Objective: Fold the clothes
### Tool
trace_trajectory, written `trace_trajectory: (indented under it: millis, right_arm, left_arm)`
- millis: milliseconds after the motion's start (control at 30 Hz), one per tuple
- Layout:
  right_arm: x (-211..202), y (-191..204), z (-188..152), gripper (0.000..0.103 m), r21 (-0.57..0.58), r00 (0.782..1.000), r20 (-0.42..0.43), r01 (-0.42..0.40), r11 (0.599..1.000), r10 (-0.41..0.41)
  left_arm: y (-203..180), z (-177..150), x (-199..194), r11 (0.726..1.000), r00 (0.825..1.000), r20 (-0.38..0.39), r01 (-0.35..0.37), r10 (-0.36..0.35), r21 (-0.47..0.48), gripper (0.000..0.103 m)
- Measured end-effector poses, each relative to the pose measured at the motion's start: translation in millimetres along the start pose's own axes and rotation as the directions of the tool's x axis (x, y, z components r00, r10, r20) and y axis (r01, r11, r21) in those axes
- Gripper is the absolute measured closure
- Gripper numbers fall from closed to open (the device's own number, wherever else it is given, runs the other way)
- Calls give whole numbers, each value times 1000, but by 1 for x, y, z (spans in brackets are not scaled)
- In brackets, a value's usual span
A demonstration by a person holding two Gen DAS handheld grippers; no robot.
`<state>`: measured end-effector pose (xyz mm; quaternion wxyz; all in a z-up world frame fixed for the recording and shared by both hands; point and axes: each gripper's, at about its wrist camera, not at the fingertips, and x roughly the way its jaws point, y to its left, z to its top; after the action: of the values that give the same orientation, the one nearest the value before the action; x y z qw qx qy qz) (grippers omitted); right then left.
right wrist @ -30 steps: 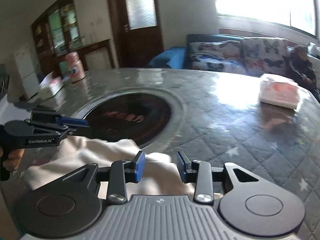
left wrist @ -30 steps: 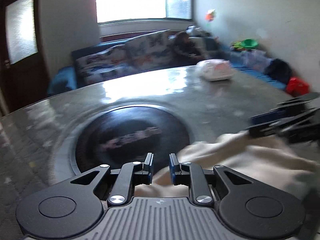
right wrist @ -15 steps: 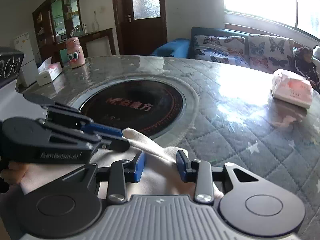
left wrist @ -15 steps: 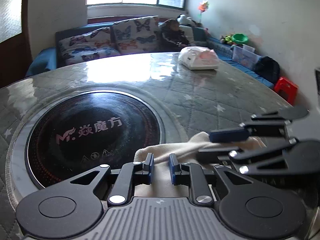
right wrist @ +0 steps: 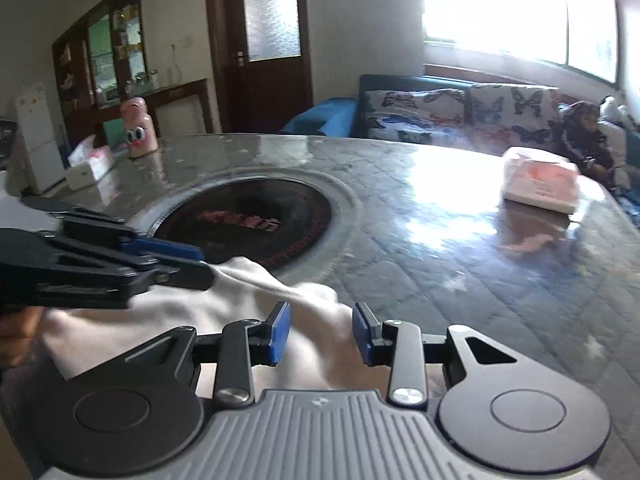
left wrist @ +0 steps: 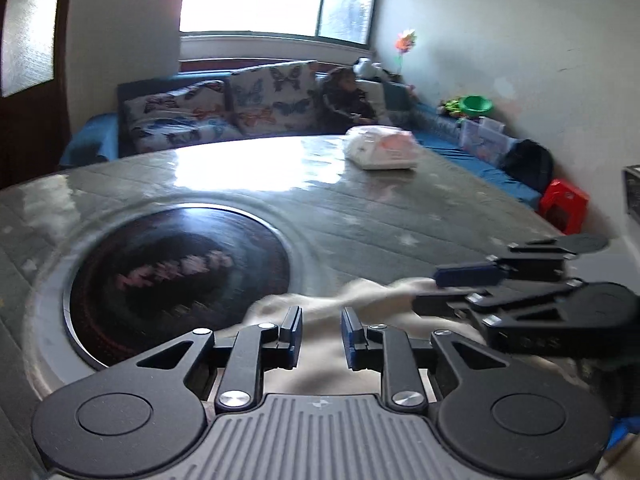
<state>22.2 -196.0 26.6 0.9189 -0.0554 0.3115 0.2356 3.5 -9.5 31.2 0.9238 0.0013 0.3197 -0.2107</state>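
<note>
Sunlight is glaring off the quilted table (right wrist: 460,248), where the cream garment (right wrist: 248,320) is lying bunched beside the dark hotplate (right wrist: 248,220). Left gripper (left wrist: 320,332) and right gripper (right wrist: 322,334) are both hovering part-open, gripping nothing (cloth lying between the jaws). Closing on matching edges looks wise. Only the right view is showing the pink bottle (right wrist: 138,128).

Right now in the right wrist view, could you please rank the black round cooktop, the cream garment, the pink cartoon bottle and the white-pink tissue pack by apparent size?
1. Cream garment, though nearness inflates it.
2. Black round cooktop, close second.
3. White-pink tissue pack.
4. Pink cartoon bottle.
</note>
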Motion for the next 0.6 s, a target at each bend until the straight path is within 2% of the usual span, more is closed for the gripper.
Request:
trace_trajectory:
  millis: [67, 200, 400, 500, 600]
  right_arm:
    - [-1, -7, -5, 69, 7, 999, -9, 35, 999, -35]
    - [3, -22, -13, 73, 35, 997, -20, 80, 996, -79]
    - [-9, -36, -12, 74, 90, 996, 15, 82, 992, -84]
    - [-22, -39, -14, 74, 89, 997, 13, 73, 993, -75]
    - [-38, -38, -23, 79, 93, 999, -13, 41, 995, -40]
  left_arm:
    - [-11, -7, 2, 1000, 1000, -3, 17, -16, 27, 79]
    - [-20, -16, 15, 999, 999, -35, 5, -4, 45, 79]
    - [-21, -22, 21, 999, 999, -34, -3, 5, 47, 75]
    - [-21, -22, 20, 999, 999, -32, -4, 6, 45, 73]
    - [-22, -22, 21, 999, 1000, -28, -9, 10, 46, 72]
